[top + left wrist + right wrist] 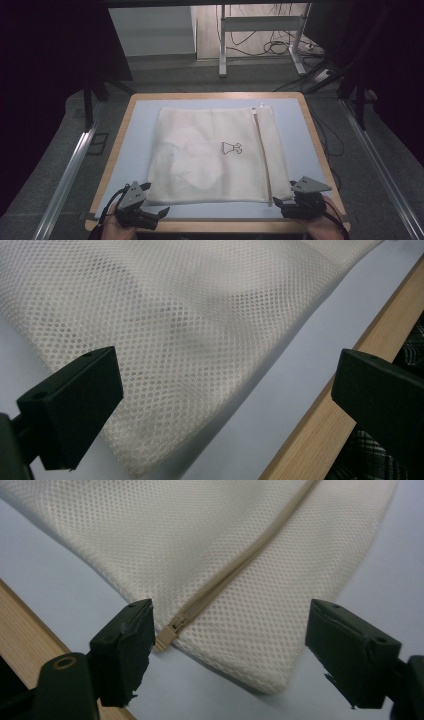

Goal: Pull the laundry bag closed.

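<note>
The mesh bag (215, 155) lies flat on the table (305, 130) — light, limp, likely to sag; best pinched at its near corners, where the left tool (159, 204) and right tool (280, 202) wait, jaws apart, empty.

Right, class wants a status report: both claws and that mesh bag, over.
Left claw open at near left corner of mesh bag. Right claw open, straddling near right corner and zipper end, pads off it. Nothing else on the table.

one mesh bag (210, 155), two grippers
</note>
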Action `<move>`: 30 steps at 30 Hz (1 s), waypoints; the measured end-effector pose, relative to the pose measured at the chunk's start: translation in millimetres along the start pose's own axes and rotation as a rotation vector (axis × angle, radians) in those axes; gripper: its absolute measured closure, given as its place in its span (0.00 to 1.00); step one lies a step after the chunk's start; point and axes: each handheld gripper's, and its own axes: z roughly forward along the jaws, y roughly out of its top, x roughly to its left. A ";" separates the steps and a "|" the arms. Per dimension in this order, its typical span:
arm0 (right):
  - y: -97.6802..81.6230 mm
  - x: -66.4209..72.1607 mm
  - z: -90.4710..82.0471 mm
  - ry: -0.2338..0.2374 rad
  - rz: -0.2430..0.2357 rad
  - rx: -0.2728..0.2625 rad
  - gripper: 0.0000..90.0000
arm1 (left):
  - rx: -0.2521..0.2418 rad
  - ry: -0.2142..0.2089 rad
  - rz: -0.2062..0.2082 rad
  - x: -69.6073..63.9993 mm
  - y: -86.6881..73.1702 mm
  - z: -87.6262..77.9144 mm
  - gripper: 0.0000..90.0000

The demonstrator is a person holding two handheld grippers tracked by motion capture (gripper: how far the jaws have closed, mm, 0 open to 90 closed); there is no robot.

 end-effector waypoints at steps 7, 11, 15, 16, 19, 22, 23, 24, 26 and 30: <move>2.4 9.2 11.1 0.025 -0.078 0.034 0.29 | 0.011 -0.004 0.006 -0.9 0.3 1.8 0.00; 2.8 12.7 17.1 0.032 -0.118 0.053 0.30 | 0.018 -0.004 0.011 -1.6 0.6 2.9 0.00; 3.9 15.0 22.7 0.036 -0.158 0.068 0.30 | 0.022 -0.004 0.014 -2.0 1.2 4.0 0.00; 4.4 16.5 25.9 0.039 -0.176 0.080 0.30 | 0.024 -0.004 0.015 -2.2 1.4 4.4 0.00; 4.8 18.2 29.2 0.039 -0.197 0.099 0.30 | 0.027 -0.005 0.019 -2.8 1.7 5.4 0.00; 5.2 21.4 33.0 0.033 -0.233 0.128 0.32 | 0.032 -0.007 0.024 -3.3 1.8 6.2 0.00; 5.1 22.5 33.5 0.033 -0.240 0.133 0.33 | 0.033 -0.007 0.024 -3.2 1.8 6.3 0.00; 5.1 23.2 33.2 0.032 -0.250 0.133 0.35 | 0.033 -0.007 0.023 -3.2 1.8 6.3 0.00; 4.5 23.5 30.7 0.018 -0.268 0.140 0.43 | 0.033 -0.008 0.020 -2.8 1.5 6.0 0.00; 3.9 22.5 26.3 0.009 -0.292 0.153 0.52 | 0.032 -0.007 0.019 -2.4 1.3 5.5 0.00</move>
